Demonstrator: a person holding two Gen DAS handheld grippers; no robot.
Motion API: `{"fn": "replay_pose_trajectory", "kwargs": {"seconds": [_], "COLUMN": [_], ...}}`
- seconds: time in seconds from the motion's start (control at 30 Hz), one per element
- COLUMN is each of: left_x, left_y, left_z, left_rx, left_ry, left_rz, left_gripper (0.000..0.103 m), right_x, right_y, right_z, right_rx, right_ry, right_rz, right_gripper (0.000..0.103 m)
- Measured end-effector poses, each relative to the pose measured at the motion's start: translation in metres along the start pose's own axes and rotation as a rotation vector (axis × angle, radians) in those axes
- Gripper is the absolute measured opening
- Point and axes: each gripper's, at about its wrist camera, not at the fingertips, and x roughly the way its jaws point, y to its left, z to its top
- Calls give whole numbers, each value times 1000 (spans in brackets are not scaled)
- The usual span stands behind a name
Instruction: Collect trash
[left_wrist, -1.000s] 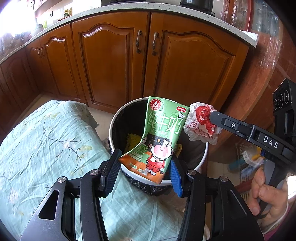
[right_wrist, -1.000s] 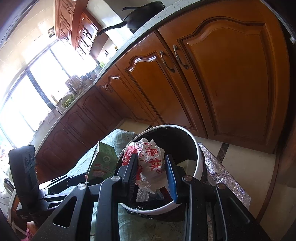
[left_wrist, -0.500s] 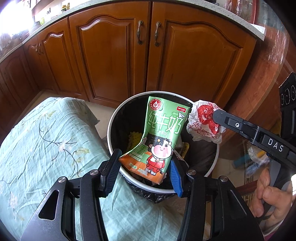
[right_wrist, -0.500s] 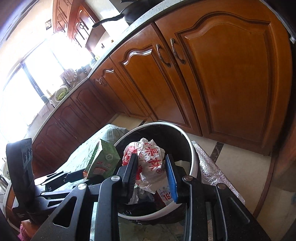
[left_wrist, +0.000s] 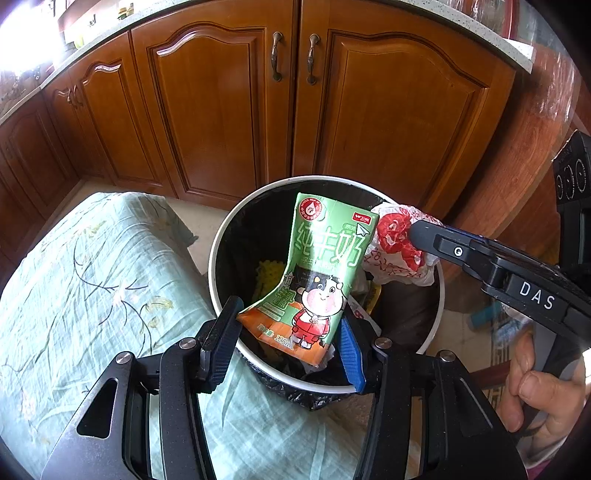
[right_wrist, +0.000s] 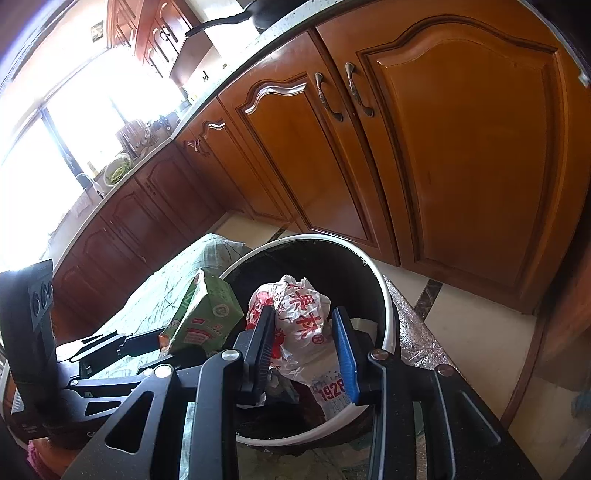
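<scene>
A round white-rimmed trash bin lined with a black plastic bag (left_wrist: 221, 236) is taken as the landmark; it is seen standing on the floor in front of brown wooden cabinet doors with metal handles (left_wrist: 221, 110). A crumpled green milk carton printed with a cartoon cow (left_wrist: 317, 273) is held above the bin's opening, pinched by its lower orange end between the fingers of the left gripper (left_wrist: 286, 343), whose jaws are narrowed onto it. The carton is tilted, its top end leaning toward the far side of the bin. Just beside the carton, over the bin's right rim, a crumpled white plastic bag with red print (right_wrist: 299, 325) is clamped in the right gripper (right_wrist: 304, 345), its jaws drawn in onto the bunched plastic. In the left wrist view the same bag (left_wrist: 395, 247) is seen touching the carton's upper right corner. Inside the bin, yellow scraps and other wrappers can be made out below the carton. Against the bin's left side a surface covered by a pale green floral cloth (left_wrist: 92, 277) is seen. The person's hand (left_wrist: 543, 391) is seen on the right gripper's handle.
</scene>
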Motion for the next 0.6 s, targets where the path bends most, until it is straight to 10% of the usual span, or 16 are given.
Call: {"fn": "replay_pose_trajectory", "kwargs": {"seconds": [0.6], "left_x": [-24], "left_y": [14], "left_z": [-8], "left_rx": [-56], "left_ry": [-33], "left_rz": [-4], "left_gripper": [70], "right_x": [-17], "right_y": [-5], "right_z": [-1], "right_rx": [58], "right_ry": [-41], "right_rz": [31], "right_gripper": [69]}}
